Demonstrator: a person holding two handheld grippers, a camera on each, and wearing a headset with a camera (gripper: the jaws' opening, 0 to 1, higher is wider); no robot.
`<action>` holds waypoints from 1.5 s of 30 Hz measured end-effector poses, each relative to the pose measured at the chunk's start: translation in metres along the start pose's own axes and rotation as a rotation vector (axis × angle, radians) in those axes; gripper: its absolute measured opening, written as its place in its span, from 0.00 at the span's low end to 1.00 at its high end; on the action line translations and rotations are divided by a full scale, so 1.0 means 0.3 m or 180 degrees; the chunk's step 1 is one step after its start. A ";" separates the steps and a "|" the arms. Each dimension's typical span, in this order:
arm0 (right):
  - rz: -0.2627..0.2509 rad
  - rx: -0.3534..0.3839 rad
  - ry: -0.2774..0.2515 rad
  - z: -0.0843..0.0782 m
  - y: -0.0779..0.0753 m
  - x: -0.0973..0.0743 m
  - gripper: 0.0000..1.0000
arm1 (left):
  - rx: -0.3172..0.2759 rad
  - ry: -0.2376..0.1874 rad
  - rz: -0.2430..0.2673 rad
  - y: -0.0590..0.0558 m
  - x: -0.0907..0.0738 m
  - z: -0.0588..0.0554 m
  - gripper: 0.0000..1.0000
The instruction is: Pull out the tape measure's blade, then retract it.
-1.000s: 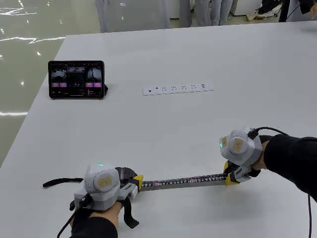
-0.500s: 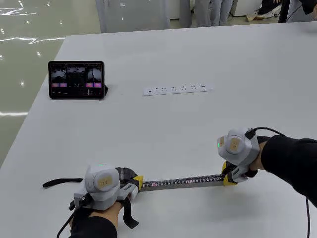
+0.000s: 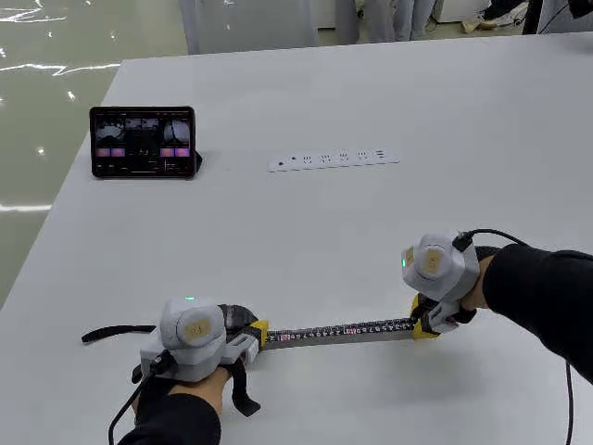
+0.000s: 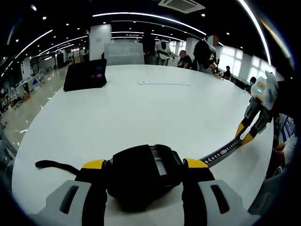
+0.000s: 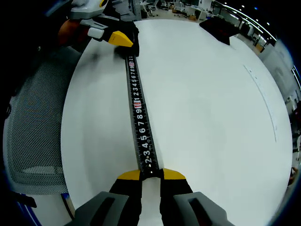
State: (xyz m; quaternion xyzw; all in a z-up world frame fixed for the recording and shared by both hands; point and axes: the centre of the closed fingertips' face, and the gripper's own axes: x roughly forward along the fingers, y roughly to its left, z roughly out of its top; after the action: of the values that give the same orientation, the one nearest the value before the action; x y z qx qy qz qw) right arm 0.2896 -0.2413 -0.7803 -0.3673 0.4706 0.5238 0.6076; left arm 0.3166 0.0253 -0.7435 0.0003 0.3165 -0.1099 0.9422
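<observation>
Your left hand-held gripper (image 3: 248, 336) is clamped across the black case (image 4: 143, 176) of the tape measure at 7 o'clock on the worktop (image 3: 371, 232). Your right hand-held gripper (image 5: 150, 175) is closed on the tip of the blade (image 5: 138, 110) at 4 o'clock, and the blade is stretched low over the worktop between them. Expect the case to be rigid and fairly light, so grip it by its sides; the blade is probably thin, springy and sharp-edged under spring tension, so hold it at the tip and feed it back slowly.
</observation>
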 end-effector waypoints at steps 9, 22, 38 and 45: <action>-0.0007 0.0033 0.0020 0.015 0.006 0.006 0.10 | -0.0002 0.0008 -0.0003 -0.001 -0.001 0.001 0.61; -0.0017 0.0037 0.0008 0.025 0.008 0.012 0.10 | -0.0005 0.0015 -0.0008 -0.003 -0.001 -0.001 0.61; -0.0019 -0.0007 -0.0005 0.046 0.008 0.020 0.10 | -0.0001 0.0022 -0.0015 0.000 0.002 -0.003 0.61; -0.0004 0.0001 -0.0011 0.054 0.010 0.021 0.10 | -0.0002 0.0027 -0.0018 0.000 0.002 -0.002 0.61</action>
State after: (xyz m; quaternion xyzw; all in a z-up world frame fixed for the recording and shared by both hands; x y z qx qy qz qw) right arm 0.2897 -0.2237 -0.7815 -0.3666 0.4695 0.5240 0.6088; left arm 0.3168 0.0254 -0.7445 -0.0004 0.3206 -0.1125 0.9405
